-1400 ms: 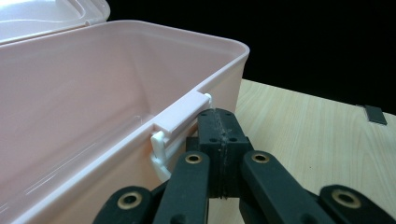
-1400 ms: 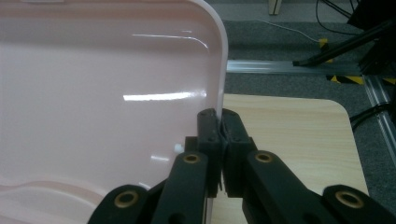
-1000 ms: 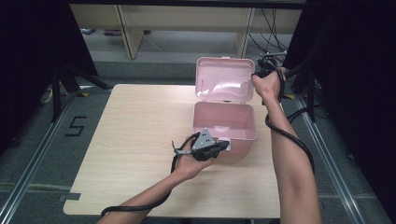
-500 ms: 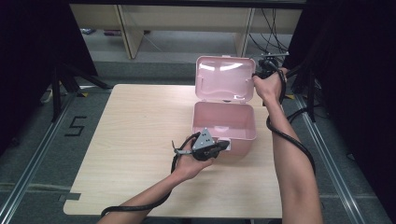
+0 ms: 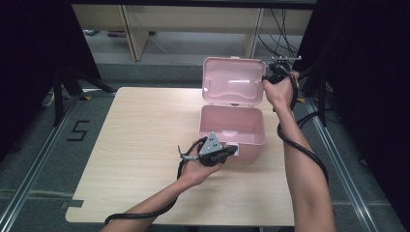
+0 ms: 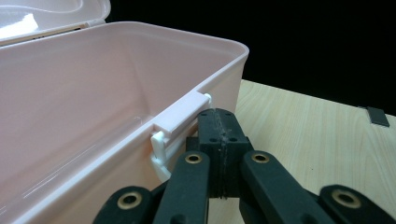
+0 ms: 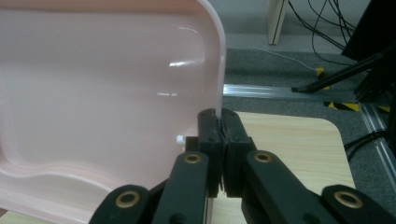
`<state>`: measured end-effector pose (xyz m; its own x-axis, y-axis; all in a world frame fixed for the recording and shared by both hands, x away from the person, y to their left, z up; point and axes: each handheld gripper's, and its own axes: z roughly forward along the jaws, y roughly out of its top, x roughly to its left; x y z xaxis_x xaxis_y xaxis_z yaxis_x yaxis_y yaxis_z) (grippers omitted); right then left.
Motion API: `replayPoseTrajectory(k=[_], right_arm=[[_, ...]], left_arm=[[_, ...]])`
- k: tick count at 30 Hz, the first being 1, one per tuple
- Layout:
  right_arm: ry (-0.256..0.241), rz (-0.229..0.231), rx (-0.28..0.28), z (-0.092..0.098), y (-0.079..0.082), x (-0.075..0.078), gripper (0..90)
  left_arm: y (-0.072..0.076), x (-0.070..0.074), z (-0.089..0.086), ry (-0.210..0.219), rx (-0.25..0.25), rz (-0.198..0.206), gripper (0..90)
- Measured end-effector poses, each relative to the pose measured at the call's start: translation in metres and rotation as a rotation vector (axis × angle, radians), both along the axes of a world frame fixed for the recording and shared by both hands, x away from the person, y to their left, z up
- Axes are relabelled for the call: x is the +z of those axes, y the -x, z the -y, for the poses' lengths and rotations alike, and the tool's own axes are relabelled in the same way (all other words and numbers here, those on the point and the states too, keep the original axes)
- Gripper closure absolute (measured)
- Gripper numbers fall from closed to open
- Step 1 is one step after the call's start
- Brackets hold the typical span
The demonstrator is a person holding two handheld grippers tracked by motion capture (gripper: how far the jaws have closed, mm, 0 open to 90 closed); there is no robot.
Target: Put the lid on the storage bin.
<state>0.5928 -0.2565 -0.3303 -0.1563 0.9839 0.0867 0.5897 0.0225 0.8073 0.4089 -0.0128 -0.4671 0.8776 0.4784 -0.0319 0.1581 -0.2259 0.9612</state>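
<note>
Pink box (image 5: 232,126) open; right gripper (image 7: 218,122) jaws clamp its lid (image 5: 234,81), left gripper (image 6: 219,122) jaws closed at latch (image 6: 180,116)

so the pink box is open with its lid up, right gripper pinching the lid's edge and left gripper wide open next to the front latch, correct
Not quite. The left gripper is not wide open: the left gripper view shows its jaws pressed together beside the front latch. The rest holds: the pink box is open with its lid up, and the right gripper pinches the lid's edge.
</note>
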Motion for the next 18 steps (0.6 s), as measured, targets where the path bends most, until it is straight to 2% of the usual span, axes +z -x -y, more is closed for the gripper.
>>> replayPoseTrajectory(k=[13, 15, 18], right_arm=[[0.003, 0.042, -0.005, -0.001, 0.011, 0.001, 89.9], [0.016, 0.052, 0.008, 0.000, 0.012, 0.001, 89.9], [0.002, 0.056, 0.002, 0.000, 0.015, 0.001, 89.9]], left_arm=[[0.000, -0.001, 0.001, 0.017, 0.004, -0.002, 90.0], [0.000, -0.001, 0.000, 0.009, 0.007, -0.003, 90.0], [0.000, 0.000, 0.000, 0.004, 0.008, -0.005, 90.0]])
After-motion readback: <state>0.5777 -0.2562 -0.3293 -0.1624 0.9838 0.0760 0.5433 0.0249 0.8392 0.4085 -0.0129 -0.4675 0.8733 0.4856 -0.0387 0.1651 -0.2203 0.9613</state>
